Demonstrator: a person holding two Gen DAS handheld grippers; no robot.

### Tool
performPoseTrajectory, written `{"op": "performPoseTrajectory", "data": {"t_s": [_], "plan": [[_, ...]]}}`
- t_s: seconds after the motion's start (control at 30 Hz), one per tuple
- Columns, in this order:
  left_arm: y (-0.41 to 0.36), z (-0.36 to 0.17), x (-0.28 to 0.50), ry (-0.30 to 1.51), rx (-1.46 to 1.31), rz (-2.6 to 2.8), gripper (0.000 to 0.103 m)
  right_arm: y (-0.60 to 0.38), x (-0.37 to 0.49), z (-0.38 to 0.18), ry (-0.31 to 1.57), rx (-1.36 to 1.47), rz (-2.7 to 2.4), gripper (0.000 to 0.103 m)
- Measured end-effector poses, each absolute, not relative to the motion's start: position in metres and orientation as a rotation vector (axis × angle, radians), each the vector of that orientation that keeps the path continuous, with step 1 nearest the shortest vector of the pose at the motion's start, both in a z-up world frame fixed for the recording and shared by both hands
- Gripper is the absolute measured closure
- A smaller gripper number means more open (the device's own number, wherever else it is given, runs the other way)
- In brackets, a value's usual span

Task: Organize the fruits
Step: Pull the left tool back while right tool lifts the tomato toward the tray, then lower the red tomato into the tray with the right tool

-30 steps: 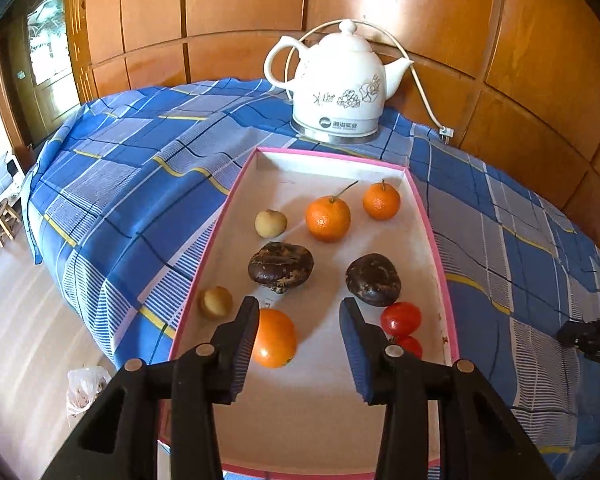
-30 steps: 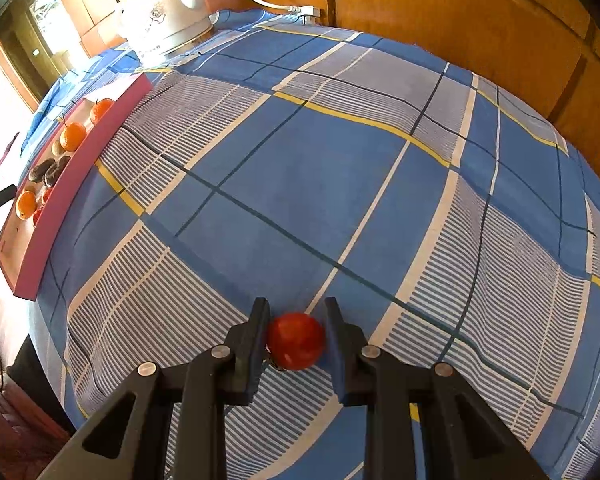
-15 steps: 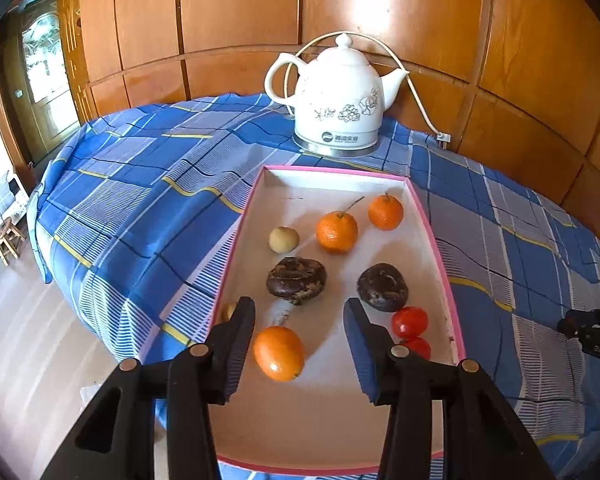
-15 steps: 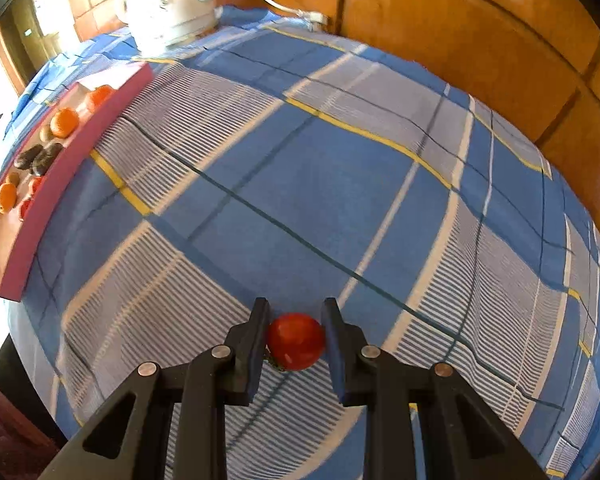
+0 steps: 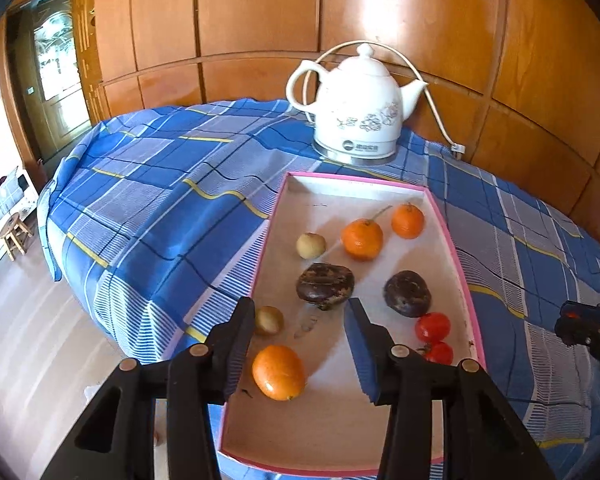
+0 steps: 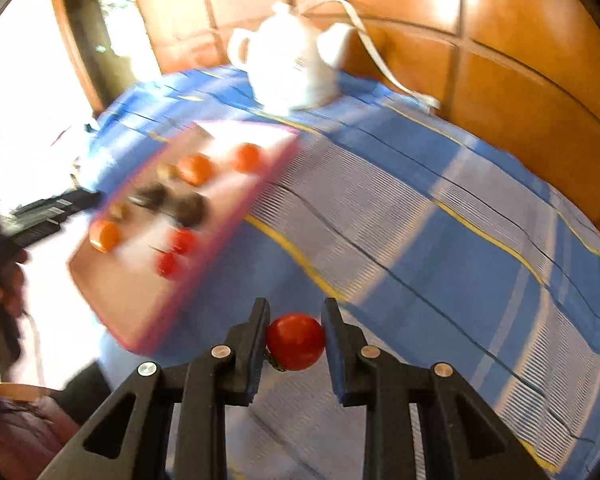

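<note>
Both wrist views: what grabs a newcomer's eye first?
The small red tomato clamped in the right gripper above the blue plaid tablecloth. Next, the pink-rimmed white tray in the left wrist view, holding three oranges, two dark brown fruits, two small pale fruits and two red tomatoes, with the open left gripper over its near end. Behind the tray stands a white ceramic kettle.

2 wrist views, perhaps both toward tray (image 5: 456, 256)
</note>
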State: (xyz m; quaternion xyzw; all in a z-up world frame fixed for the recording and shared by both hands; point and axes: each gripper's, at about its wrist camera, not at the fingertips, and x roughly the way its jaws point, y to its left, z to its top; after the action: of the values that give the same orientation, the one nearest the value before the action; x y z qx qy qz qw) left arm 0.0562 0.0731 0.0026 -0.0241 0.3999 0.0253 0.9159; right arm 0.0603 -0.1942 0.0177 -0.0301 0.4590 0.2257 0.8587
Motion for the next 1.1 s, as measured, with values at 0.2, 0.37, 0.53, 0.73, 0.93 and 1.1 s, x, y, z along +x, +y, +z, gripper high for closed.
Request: {"op": "performPoseTrajectory", "data": {"t_s": [0.2, 0.37, 0.53, 0.73, 0.93, 1.1], "plan": [[0.099, 0.004, 0.06, 0.809, -0.089, 0.112, 0.055, -0.128, 0.06, 0.034, 0.889, -0.052, 0.634, 0.076], [0.115, 0.001, 0.062, 0.813, -0.129, 0.143, 0.055, -0.081, 0.076, 0.019, 0.909, -0.062, 0.691, 0.076], [0.12, -0.002, 0.064, 0.821, -0.156, 0.146, 0.055, -0.049, 0.094, -0.007, 0.958, -0.092, 0.695, 0.076], [0.121, -0.003, 0.064, 0.812, -0.188, 0.091, 0.053, -0.041, 0.106, -0.03, 1.0, -0.108, 0.645, 0.075], [0.135, 0.0, 0.067, 0.806, -0.239, 0.073, 0.053, -0.045, 0.107, -0.033, 0.994, -0.105, 0.627, 0.075], [0.131, 0.01, 0.064, 0.746, -0.25, -0.021, 0.053, -0.048, 0.104, -0.035, 0.992, -0.099, 0.623, 0.075]]}}
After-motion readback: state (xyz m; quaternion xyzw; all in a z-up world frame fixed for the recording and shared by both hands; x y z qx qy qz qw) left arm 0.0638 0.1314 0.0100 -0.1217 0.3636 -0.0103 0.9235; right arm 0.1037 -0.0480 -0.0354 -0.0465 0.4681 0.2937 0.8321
